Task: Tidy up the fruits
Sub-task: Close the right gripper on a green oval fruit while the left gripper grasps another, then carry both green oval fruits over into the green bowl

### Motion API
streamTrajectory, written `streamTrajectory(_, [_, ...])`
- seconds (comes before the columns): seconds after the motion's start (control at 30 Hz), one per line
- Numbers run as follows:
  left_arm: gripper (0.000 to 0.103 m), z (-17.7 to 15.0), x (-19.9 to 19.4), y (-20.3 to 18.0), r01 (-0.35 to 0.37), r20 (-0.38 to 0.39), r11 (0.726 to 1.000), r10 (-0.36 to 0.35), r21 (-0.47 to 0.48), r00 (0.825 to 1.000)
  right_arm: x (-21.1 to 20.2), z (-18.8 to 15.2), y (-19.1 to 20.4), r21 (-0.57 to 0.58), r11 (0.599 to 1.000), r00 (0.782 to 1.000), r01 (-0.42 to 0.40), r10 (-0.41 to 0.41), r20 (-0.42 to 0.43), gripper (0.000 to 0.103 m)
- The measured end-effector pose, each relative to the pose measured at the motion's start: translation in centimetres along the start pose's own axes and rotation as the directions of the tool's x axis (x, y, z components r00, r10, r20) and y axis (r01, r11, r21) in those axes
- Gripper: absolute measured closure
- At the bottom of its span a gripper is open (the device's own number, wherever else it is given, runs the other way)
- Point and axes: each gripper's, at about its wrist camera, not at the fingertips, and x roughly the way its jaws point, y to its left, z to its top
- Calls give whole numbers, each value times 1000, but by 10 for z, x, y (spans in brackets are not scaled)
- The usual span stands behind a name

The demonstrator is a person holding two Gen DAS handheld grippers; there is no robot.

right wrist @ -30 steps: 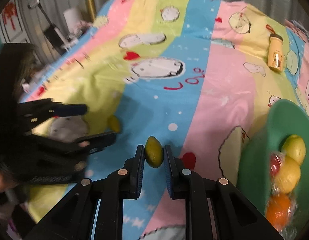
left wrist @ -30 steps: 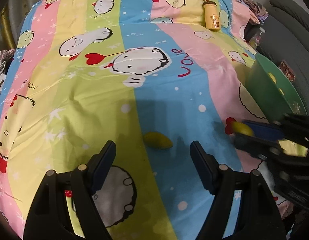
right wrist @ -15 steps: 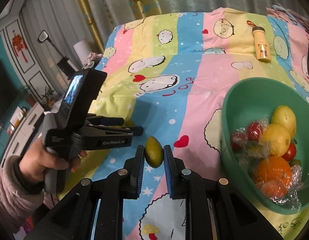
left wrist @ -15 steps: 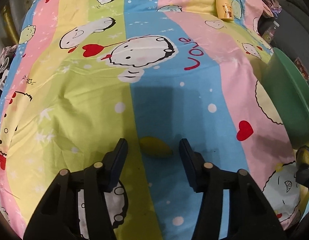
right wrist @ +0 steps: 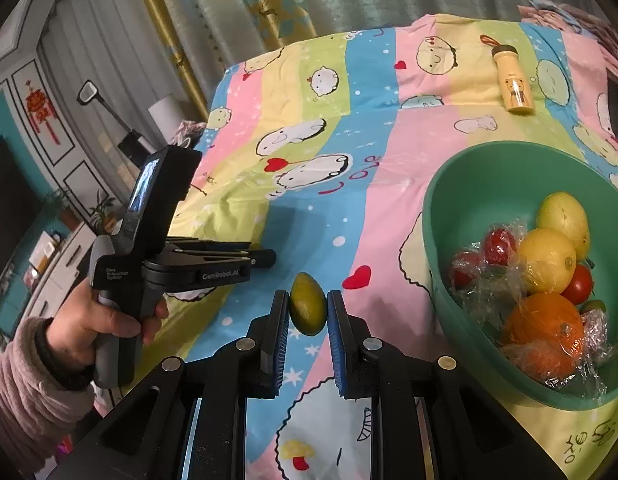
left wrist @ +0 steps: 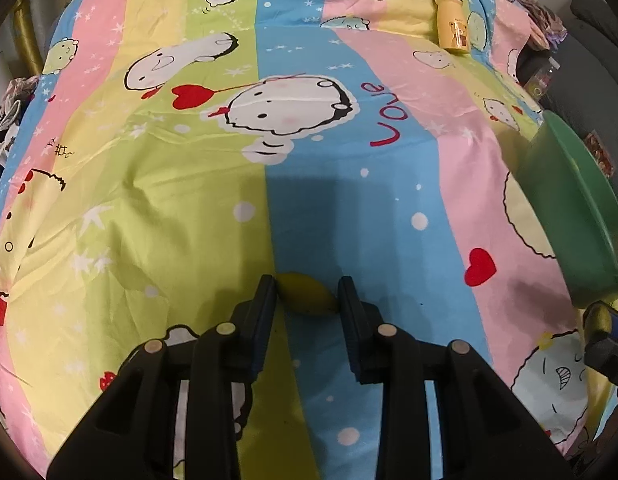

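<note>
My right gripper [right wrist: 307, 304] is shut on a small green-yellow fruit [right wrist: 307, 304] and holds it above the bedspread, left of the green bowl [right wrist: 489, 168]. The bowl holds lemons [right wrist: 547, 260], an orange [right wrist: 543, 330] and wrapped red fruits [right wrist: 499, 242]. My left gripper [left wrist: 307, 292] is low on the bedspread, its jaws standing on either side of a yellow-green fruit [left wrist: 307, 294] and touching or nearly touching it. The left gripper also shows in the right wrist view [right wrist: 265, 258], held by a hand. The bowl's rim shows in the left wrist view [left wrist: 577, 200].
A striped cartoon bedspread [left wrist: 189, 160] covers the surface. A small yellow bottle [left wrist: 453, 24] lies at the far right; it also shows in the right wrist view [right wrist: 513, 80]. Curtains [right wrist: 269, 4] and furniture stand beyond the bed's far and left edges.
My left gripper has moved down onto the yellow-green fruit and its jaws have narrowed around it. My right gripper has lifted its fruit and swung toward the bowl.
</note>
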Motion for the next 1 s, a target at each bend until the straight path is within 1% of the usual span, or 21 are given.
streamTrajectory(0.27, [72,-1,-23,-4,27,56,999,-26,-25,998,-1,-2,0,3,1000,1000,-5,5,5,83])
streamTrajectory(0.43, [72,-5,-42,-5,61,102,996,-55,-60,993,-6,-3,1,4,1000,1000,-10,10,19,83])
streamTrajectory(0.53, [72,-9,-52,-10,67,125,996,-58,-65,990,-10,-4,1,6,1000,1000,-12,12,28,83])
streamTrajectory(0.83, [72,-18,-78,-27,71,176,997,-63,-39,982,-27,-5,0,14,1000,998,-10,9,65,83])
streamTrajectory(1.0, [72,-19,-87,-38,78,188,997,-74,-12,979,-39,-6,-3,25,1000,996,-5,3,91,83])
